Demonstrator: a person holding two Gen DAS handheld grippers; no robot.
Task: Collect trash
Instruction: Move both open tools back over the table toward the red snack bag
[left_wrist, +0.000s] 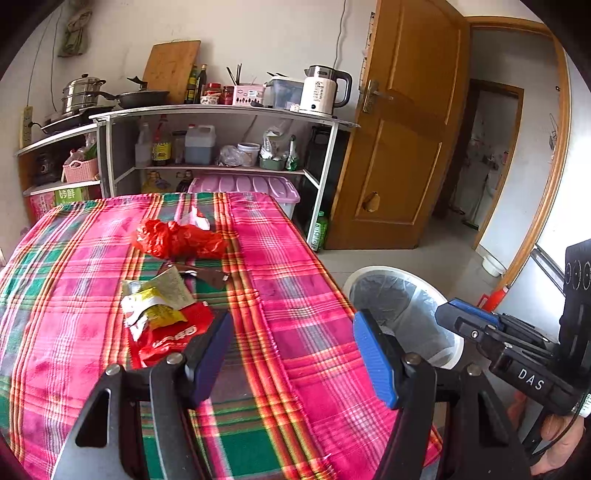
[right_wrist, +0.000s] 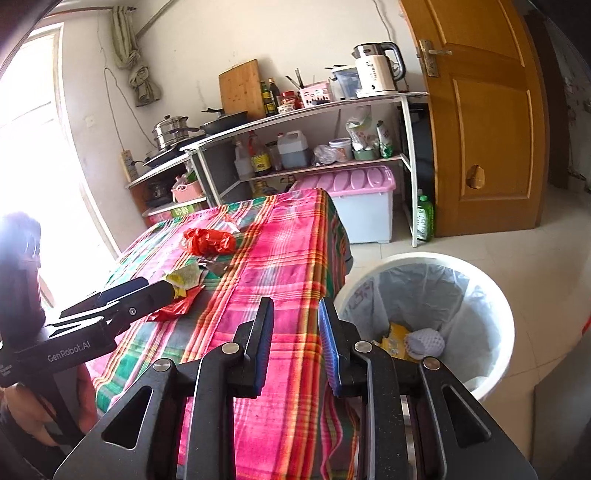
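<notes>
Trash lies mid-table on the pink plaid cloth (left_wrist: 314, 288): a crumpled red plastic bag (left_wrist: 177, 238), a white paper scrap (left_wrist: 199, 218), a brown wrapper (left_wrist: 210, 277), yellow and green wrappers (left_wrist: 159, 299) and a red packet (left_wrist: 173, 334). My left gripper (left_wrist: 291, 350) stands wide open over bare cloth, its left finger beside the red packet, nothing between the jaws. My right gripper (right_wrist: 295, 332) is partly open and empty, over the table's right edge next to the white bin (right_wrist: 495, 295). The bin holds a yellow wrapper (right_wrist: 393, 338) and a white foam net (right_wrist: 424, 341).
The lined bin (left_wrist: 388, 271) stands on the tiled floor at the table's right side. Behind the table are shelves (left_wrist: 221, 109) with pots, bottles and a kettle (left_wrist: 323, 90), plus a pink-lidded box (right_wrist: 351, 184). A wooden door (right_wrist: 487, 122) stands open at the right.
</notes>
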